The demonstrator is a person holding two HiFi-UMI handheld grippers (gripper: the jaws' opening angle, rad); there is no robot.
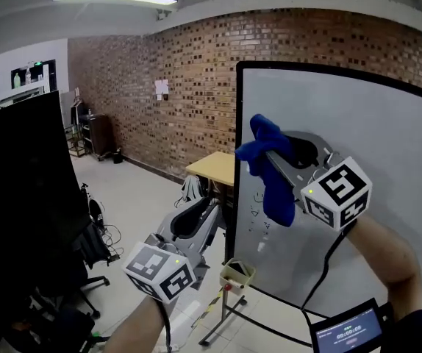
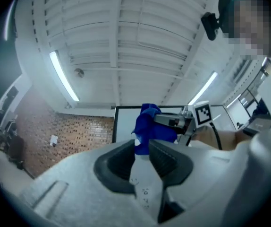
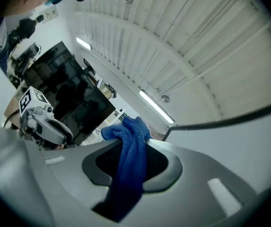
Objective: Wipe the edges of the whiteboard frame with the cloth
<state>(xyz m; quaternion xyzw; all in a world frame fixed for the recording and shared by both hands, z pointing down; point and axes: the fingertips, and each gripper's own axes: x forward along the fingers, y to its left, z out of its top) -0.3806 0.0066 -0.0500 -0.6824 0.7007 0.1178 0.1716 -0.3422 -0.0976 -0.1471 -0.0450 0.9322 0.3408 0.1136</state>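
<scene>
Two grippers at the whiteboard frame (image 1: 237,123); wiping looks barely begun.
Left of its left edge, the left gripper (image 1: 202,213) hangs empty, jaws apart; at that edge, the right gripper (image 1: 267,150) clamps the blue cloth (image 1: 276,179), contact unclear.

The whiteboard (image 1: 373,123) fills the right side like a wall. A big black panel (image 1: 20,190) blocks the left side. Between them, in the middle, the air is open down to the floor (image 1: 145,197). A wooden table (image 1: 212,166) stands behind the board's left edge.
</scene>
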